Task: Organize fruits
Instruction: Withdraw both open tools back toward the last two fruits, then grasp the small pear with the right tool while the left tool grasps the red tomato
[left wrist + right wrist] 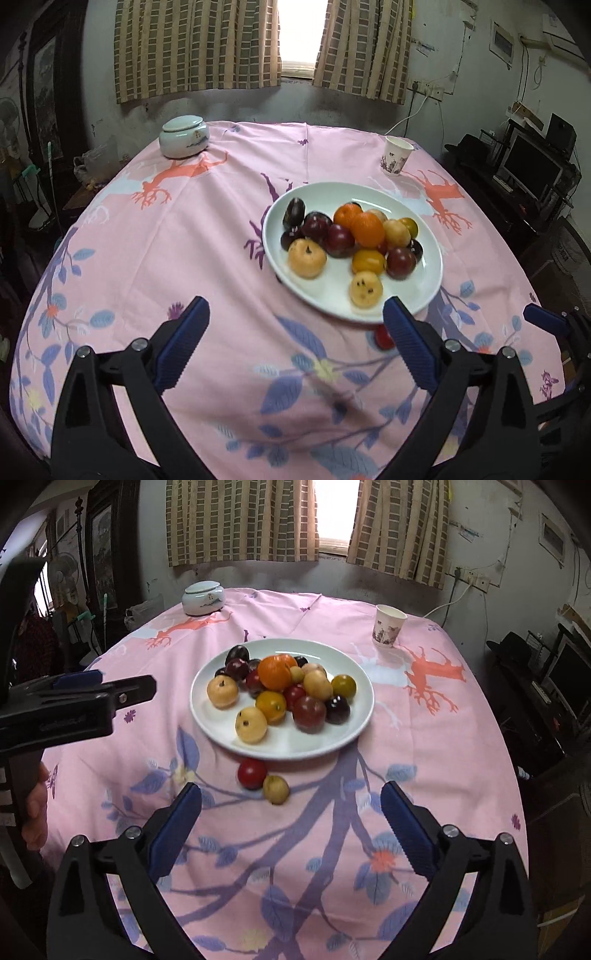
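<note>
A white plate [332, 293] [295, 740] holds a pile of fruit: oranges [367, 229] [275, 672], dark plums [293, 212] and pale yellow fruits [306, 258]. On the cloth just in front of the plate lie a red fruit [252, 773] and a small yellow fruit [276, 789]. My right gripper [291, 790] is open, with these two fruits just beyond its fingertips. My left gripper [295, 306] is open over bare cloth, left of the plate's near rim. In the left wrist view the red fruit [384, 338] peeks out from behind the right finger.
A pink patterned cloth [207, 229] covers the round table. A lidded ceramic jar [184, 136] [203, 598] stands at the far left and a paper cup [397, 155] [388, 629] at the far right. A hand [35, 812] is at the left edge of the right wrist view.
</note>
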Demonstrator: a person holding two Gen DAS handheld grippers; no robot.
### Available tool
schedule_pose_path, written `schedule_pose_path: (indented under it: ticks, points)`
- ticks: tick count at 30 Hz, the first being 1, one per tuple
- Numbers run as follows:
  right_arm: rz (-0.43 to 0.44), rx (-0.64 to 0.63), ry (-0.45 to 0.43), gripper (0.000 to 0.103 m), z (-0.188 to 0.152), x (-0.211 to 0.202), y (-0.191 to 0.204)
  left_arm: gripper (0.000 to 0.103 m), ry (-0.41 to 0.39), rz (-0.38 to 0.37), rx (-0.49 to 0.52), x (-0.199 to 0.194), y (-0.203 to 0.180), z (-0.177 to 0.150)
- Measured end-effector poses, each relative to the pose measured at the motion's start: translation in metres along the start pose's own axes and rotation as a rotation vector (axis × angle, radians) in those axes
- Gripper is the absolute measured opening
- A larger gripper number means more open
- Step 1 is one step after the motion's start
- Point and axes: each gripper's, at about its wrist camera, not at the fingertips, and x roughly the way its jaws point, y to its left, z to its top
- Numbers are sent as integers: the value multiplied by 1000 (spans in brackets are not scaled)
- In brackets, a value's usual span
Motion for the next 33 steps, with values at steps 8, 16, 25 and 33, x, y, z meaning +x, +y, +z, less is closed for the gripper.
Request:
schedule_pose_path:
  ticks: [8,16,25,33]
  points:
    - [108,173,38,98,-33,-6,-7,97,3,21,21,-29,4,-52]
    - [93,143,56,98,-36,-8,6,97,12,-6,6,-31,12,-55]
    - [59,22,76,98,-17,46,7,97,21,-15,-21,-28,23,-56]
    - [66,-34,166,43,-12,103,4,97,33,-11,-23,-22,30,-55]
